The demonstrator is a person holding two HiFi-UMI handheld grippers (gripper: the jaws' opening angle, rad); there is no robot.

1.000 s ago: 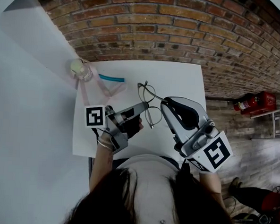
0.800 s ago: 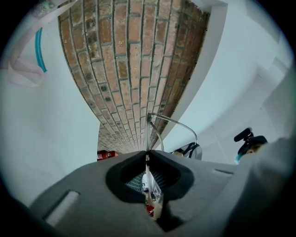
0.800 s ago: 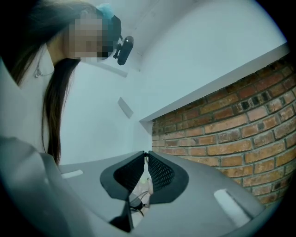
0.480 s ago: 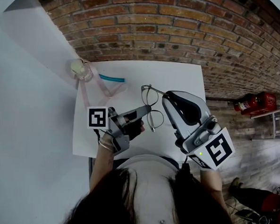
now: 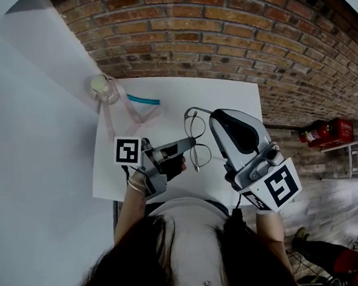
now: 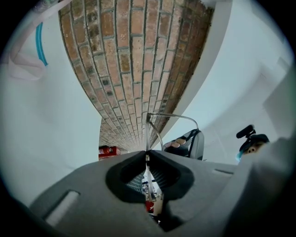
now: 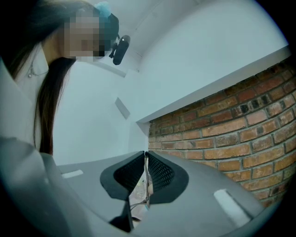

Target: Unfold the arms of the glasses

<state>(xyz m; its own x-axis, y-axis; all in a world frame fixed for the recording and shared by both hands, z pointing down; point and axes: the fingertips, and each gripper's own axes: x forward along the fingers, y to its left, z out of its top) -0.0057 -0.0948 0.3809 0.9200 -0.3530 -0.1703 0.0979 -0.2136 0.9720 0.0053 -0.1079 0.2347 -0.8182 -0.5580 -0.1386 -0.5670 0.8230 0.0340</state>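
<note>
Upper left of the head view: clear pouch with teal strip (image 5: 140, 104) and pale round jar (image 5: 101, 87), on the white table (image 5: 230, 97), well apart from the work.

Centre: left gripper (image 5: 190, 145), jaws closed on the thin wire of the glasses (image 5: 196, 134), which are held above the table. Right gripper (image 5: 214, 115), jaws pinched on the same frame from the right.

Top: brick wall (image 5: 203, 38). Right edge: red fire extinguisher (image 5: 325, 131) on plank floor (image 5: 321, 190).

Left gripper view only: a wire arm rising from the pinch, then turning right. Right gripper view only: white wall meeting the brick.
</note>
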